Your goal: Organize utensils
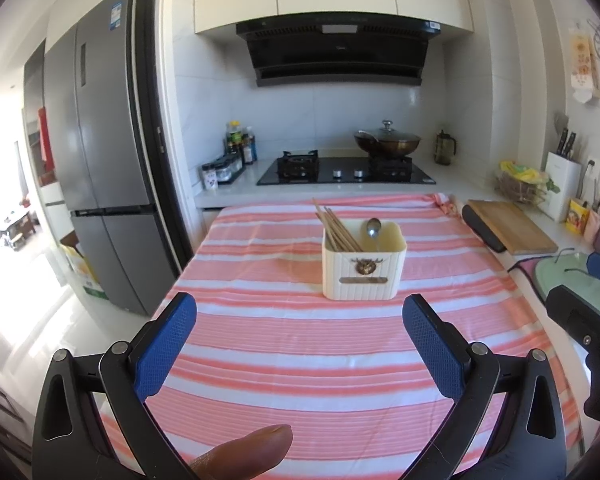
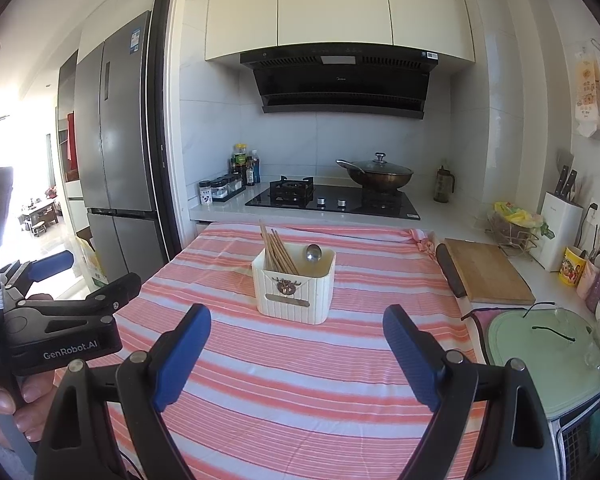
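Meanwhile, the cream ribbed plastic utensil holder (image 1: 364, 266) stood near the middle of the pink-and-white striped tablecloth (image 1: 300, 360), with a bundle of wooden chopsticks (image 1: 338, 228) leaning in its left part and a metal spoon (image 1: 373, 227) upright to their right. The left gripper (image 1: 300, 344) hovered short of the holder, its blue-padded jaws spread wide with nothing between them. The right gripper (image 2: 296, 354) hung likewise released and empty, well apart from the holder.
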